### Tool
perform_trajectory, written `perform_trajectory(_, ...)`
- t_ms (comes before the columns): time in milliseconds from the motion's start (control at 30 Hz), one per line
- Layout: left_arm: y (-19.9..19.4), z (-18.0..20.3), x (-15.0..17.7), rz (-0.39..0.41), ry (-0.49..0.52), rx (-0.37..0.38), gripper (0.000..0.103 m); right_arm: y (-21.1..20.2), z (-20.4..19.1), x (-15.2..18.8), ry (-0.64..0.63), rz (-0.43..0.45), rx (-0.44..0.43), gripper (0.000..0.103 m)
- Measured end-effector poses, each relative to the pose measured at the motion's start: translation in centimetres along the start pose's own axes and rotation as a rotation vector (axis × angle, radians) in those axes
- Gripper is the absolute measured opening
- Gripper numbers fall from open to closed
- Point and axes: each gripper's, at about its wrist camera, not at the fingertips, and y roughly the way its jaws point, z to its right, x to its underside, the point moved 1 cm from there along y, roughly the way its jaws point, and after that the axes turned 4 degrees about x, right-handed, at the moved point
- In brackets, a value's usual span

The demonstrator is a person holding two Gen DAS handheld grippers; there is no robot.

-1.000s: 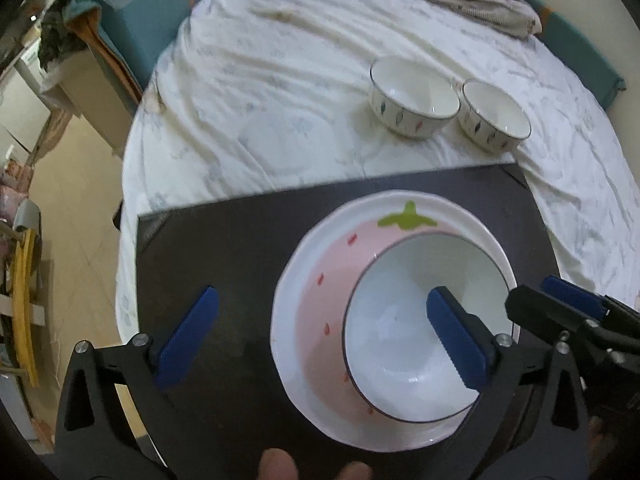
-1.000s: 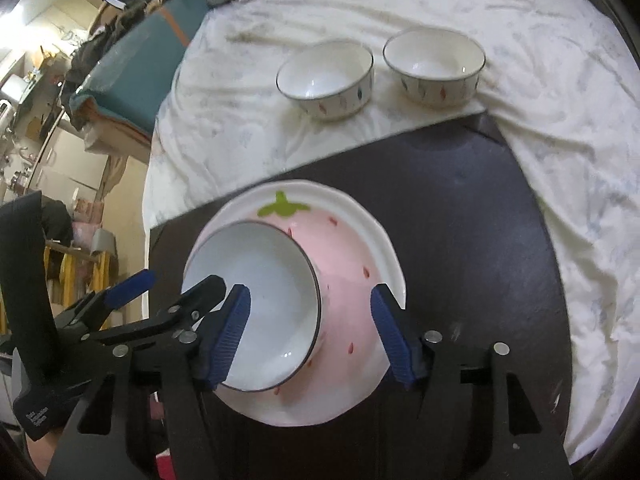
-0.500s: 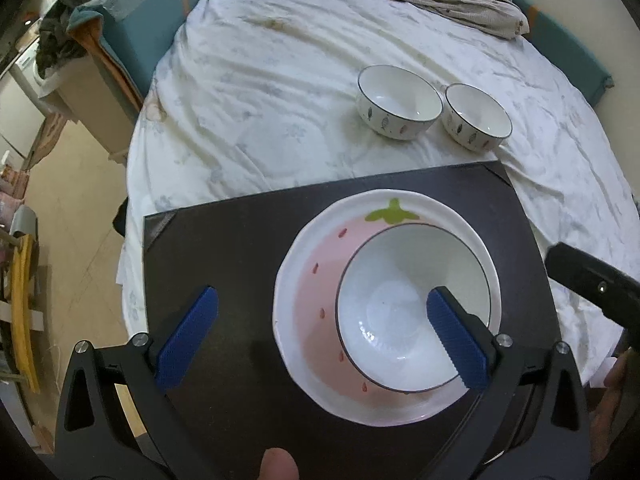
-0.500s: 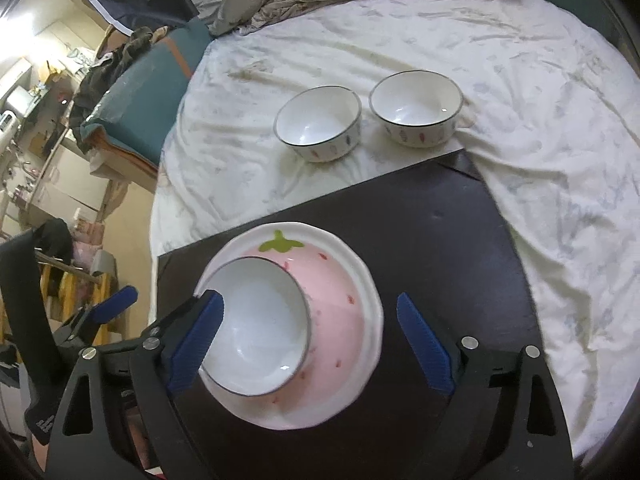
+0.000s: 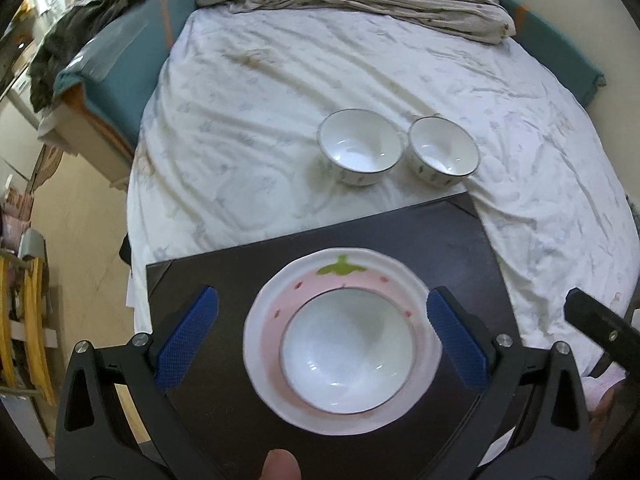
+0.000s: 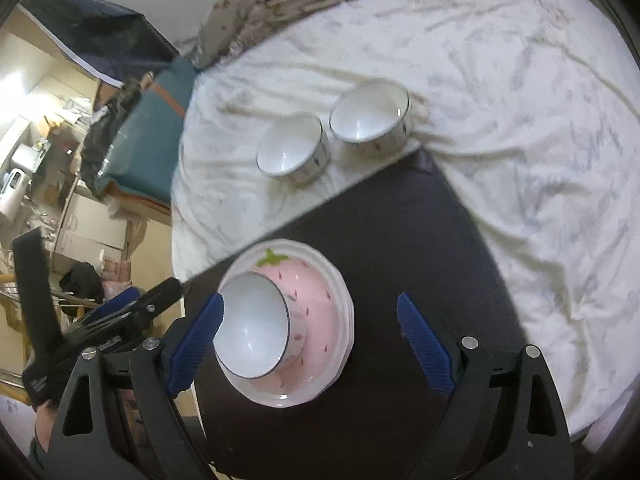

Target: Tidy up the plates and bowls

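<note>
A dark rectangular board (image 5: 224, 280) lies on the wrinkled white bedsheet (image 5: 280, 100); both grippers, left (image 5: 322, 334) and right (image 6: 310, 340), gape wide, holding nothing.

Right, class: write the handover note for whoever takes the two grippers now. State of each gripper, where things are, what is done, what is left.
Left gripper: open, holding nothing.
Right gripper: open, holding nothing.
One bowl sits in the strawberry plate on the black board; in the right wrist view the plate looks like a stack.
Two bowls stand side by side on the white sheet beyond the board.
Left: probably nest those two into the first bowl.
</note>
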Motion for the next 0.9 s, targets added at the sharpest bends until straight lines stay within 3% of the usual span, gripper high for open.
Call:
perform_trajectory(200, 0.8, 2.7, -1.5, -0.029, 0.011, 0.012, 0.103, -1.2, 3.6, -2.9, 0.110, -0.001, -0.056, 0.091)
perform_trajectory(333, 2.1, 4.2, -2.7, -0.051, 0.005, 0.019, 0.103, -1.4, 5.9, -4.9, 0.156, 0.024, 0.013, 0.091)
perform_trajectory(467, 4.2, 5.3, -3.9, -0.064, 0.026, -0.035, 0.103, -0.5, 7.1, -6.5, 0.170, 0.023, 0.051, 0.091)
perform_trajectory(667, 6.6, 5.9, -6.2, -0.105, -0.024, -0.002, 0.103, 1.0, 9.1, -8.8, 0.160, 0.034, 0.149, 0.091)
perform_trajectory(800, 8.5, 6.3, -7.7, -0.119, -0.065, 0.021, 0.103, 2.2, 10.7, -10.4, 0.195, 0.041, 0.161, 0.091)
perform_trajectory(900, 10.3, 6.4, -8.7, -0.128, -0.099, 0.037, 0.103, 4.0, 11.6, -11.5, 0.250, 0.018, 0.123, 0.090)
